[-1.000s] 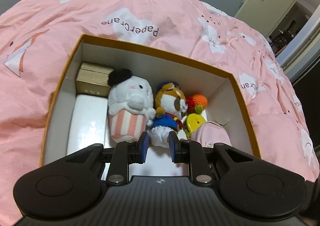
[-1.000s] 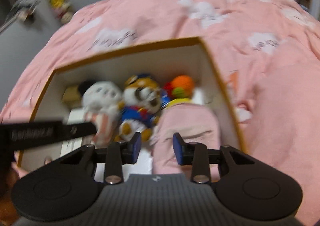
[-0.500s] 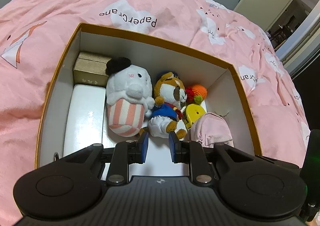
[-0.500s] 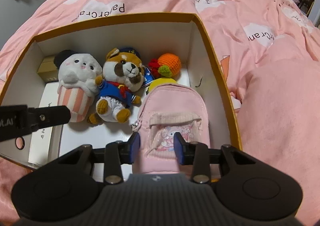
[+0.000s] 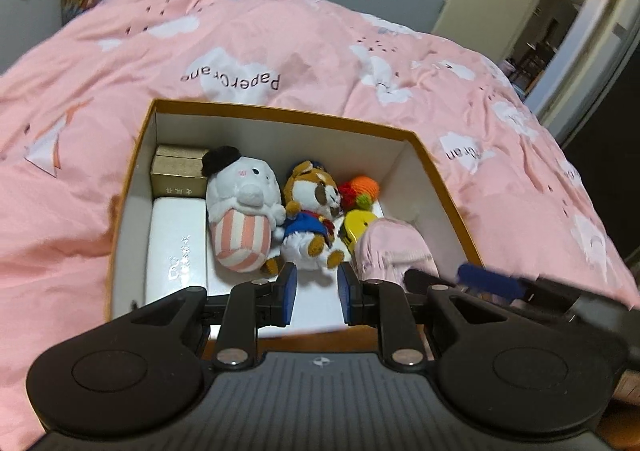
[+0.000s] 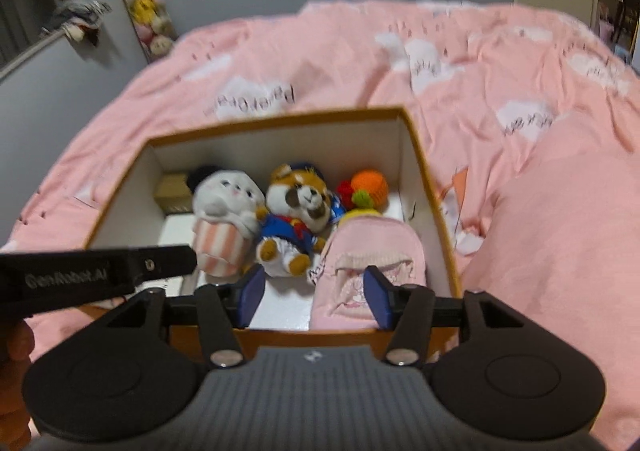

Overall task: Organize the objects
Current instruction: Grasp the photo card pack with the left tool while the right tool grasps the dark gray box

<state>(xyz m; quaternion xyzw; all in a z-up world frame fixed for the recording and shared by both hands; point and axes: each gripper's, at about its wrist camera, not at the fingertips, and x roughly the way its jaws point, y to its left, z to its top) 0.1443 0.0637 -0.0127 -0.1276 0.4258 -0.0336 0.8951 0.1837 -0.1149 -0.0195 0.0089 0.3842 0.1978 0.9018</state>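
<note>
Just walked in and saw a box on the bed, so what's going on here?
A person with a gripper in each hand is packing small things into an orange-rimmed box on a pink duvet. Inside lie two plush toys, a crocheted orange, a gold box and a pink mini backpack. The right gripper has just been opening; its pads are off the backpack, which rests in the box. The left gripper holds nothing.

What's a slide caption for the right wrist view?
Right gripper, jaws just opened, above pink backpack lying in box.
</note>
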